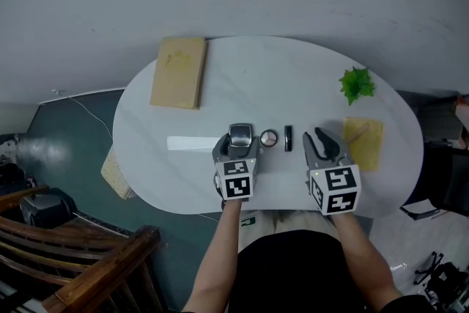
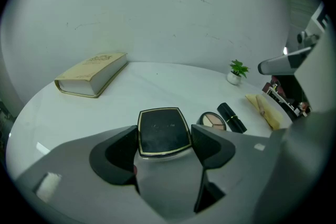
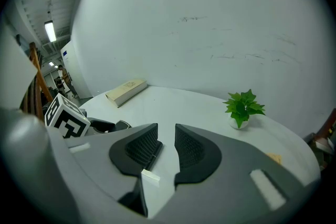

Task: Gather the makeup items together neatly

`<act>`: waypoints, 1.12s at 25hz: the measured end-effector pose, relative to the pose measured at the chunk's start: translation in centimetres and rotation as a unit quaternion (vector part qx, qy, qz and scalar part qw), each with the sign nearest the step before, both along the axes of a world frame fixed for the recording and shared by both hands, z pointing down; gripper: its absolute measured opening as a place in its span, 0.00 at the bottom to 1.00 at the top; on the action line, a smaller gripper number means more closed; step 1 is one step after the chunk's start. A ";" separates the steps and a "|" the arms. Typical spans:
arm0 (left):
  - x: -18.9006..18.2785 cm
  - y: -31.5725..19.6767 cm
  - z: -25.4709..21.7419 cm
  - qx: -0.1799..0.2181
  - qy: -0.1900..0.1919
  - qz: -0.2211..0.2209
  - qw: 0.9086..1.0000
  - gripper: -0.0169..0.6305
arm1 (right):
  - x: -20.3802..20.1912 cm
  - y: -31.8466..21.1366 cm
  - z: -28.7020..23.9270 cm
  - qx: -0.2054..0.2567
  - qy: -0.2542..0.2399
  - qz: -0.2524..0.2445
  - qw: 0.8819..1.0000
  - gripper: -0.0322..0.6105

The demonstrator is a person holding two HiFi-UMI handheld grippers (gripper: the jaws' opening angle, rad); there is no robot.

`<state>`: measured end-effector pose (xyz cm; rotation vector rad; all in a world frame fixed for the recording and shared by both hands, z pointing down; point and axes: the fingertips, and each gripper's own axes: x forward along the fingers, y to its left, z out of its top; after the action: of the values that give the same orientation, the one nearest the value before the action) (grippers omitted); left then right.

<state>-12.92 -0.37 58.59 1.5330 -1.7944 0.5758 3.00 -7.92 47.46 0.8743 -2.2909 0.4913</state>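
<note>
On the white oval table (image 1: 256, 77), my left gripper (image 1: 238, 144) is shut on a square black compact with a gold rim (image 1: 240, 133), near the front edge. The left gripper view shows the compact (image 2: 162, 126) flat between both pads, its sides against them. Just right of it lie a small round eyeshadow palette (image 1: 269, 138) (image 2: 212, 120) and a black lipstick (image 1: 288, 138) (image 2: 231, 116). My right gripper (image 1: 314, 135) (image 3: 166, 131) hovers right of the lipstick, open by a narrow gap with nothing between its ribbed pads.
A tan book (image 1: 178, 72) lies at the table's far left, and a small green plant (image 1: 356, 84) stands at the far right. A yellow pad (image 1: 364, 143) with a thin stick on it sits by my right gripper. A white strip (image 1: 192, 144) lies left of the compact. A wooden chair (image 1: 80, 260) stands at the lower left.
</note>
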 end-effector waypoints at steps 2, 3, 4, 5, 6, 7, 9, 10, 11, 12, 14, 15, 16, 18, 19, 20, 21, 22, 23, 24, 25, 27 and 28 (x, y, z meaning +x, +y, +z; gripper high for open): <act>0.2 0.3 0.1 0.002 -0.002 0.002 1.000 0.51 | -0.1 0.0 0.0 0.000 0.000 0.000 1.000 0.22; 0.2 0.4 0.1 0.002 -0.003 0.003 1.000 0.51 | -0.1 0.0 0.0 0.000 0.000 0.000 1.000 0.22; 0.3 0.5 0.1 0.002 -0.004 0.004 1.000 0.51 | -0.1 0.0 0.0 0.000 0.000 -0.001 1.000 0.22; 0.3 0.5 0.1 0.002 -0.004 0.005 1.000 0.51 | -0.1 0.1 0.0 0.000 0.000 -0.001 1.000 0.22; 0.4 0.5 0.2 0.003 -0.005 0.006 1.000 0.52 | -0.1 0.1 0.1 0.000 0.000 -0.001 1.000 0.22; 0.4 0.5 0.2 0.004 -0.005 0.006 1.000 0.52 | -0.1 0.2 0.1 0.000 0.000 -0.002 1.000 0.22; 0.4 0.5 0.2 0.004 -0.006 0.007 1.000 0.52 | -0.1 0.3 0.1 0.001 0.000 -0.003 1.000 0.22; 0.4 0.5 0.2 0.003 -0.008 0.008 1.000 0.52 | -0.1 0.3 0.1 0.000 0.000 -0.003 1.000 0.22; 0.4 0.6 0.3 0.003 -0.009 0.008 1.000 0.52 | -0.1 0.3 0.2 0.000 0.000 -0.002 1.000 0.22; 0.4 0.6 0.3 0.002 -0.012 0.009 1.000 0.52 | 0.0 0.4 0.2 0.000 0.001 -0.002 1.000 0.22; 0.4 0.6 0.3 0.002 -0.016 0.011 1.000 0.52 | 0.1 0.4 0.2 -0.001 0.001 -0.001 1.000 0.22; 0.4 0.6 0.3 0.002 -0.018 0.012 1.000 0.52 | 0.2 0.4 0.2 -0.001 0.002 0.000 1.000 0.22; 0.5 0.6 0.3 0.003 -0.018 0.013 1.000 0.52 | 0.3 0.4 0.2 -0.001 0.002 0.000 1.000 0.22; 0.5 0.6 0.3 0.005 -0.020 0.016 1.000 0.53 | 0.4 0.4 0.2 0.000 0.002 0.001 1.000 0.22; 0.5 0.7 0.2 0.007 -0.020 0.015 1.000 0.53 | 0.4 0.4 0.2 0.001 0.002 0.002 1.000 0.22; 0.5 0.7 0.1 0.010 -0.019 0.014 1.000 0.53 | 0.5 0.4 0.2 0.001 0.002 0.002 1.000 0.22; 0.5 0.7 0.0 0.013 -0.019 0.012 1.000 0.53 | 0.6 0.3 0.2 0.002 0.001 0.003 1.000 0.22; 0.5 0.6 -0.1 0.016 -0.019 0.011 1.000 0.53 | 0.6 0.3 0.2 0.002 0.001 0.004 1.000 0.22; 0.6 0.6 -0.2 0.018 -0.019 0.011 1.000 0.53 | 0.6 0.3 0.1 0.003 0.000 0.005 1.000 0.22; 0.7 0.6 -0.3 0.019 -0.019 0.011 1.000 0.53 | 0.7 0.2 0.1 0.004 -0.001 0.005 1.000 0.22; 0.7 0.7 -0.3 0.020 -0.020 0.012 1.000 0.55 | 0.7 0.2 0.1 0.004 -0.001 0.006 1.000 0.22; 0.7 0.9 -0.5 0.020 -0.023 0.011 0.999 0.56 | 0.8 0.3 0.0 0.005 -0.002 0.007 1.000 0.22; 0.7 1.0 -0.5 0.020 -0.023 0.010 0.999 0.56 | 0.9 0.3 0.0 0.005 -0.003 0.008 1.000 0.22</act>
<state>-12.20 0.63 58.04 1.5783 -1.8381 0.5930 3.88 -7.62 47.43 0.8974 -2.2949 0.4897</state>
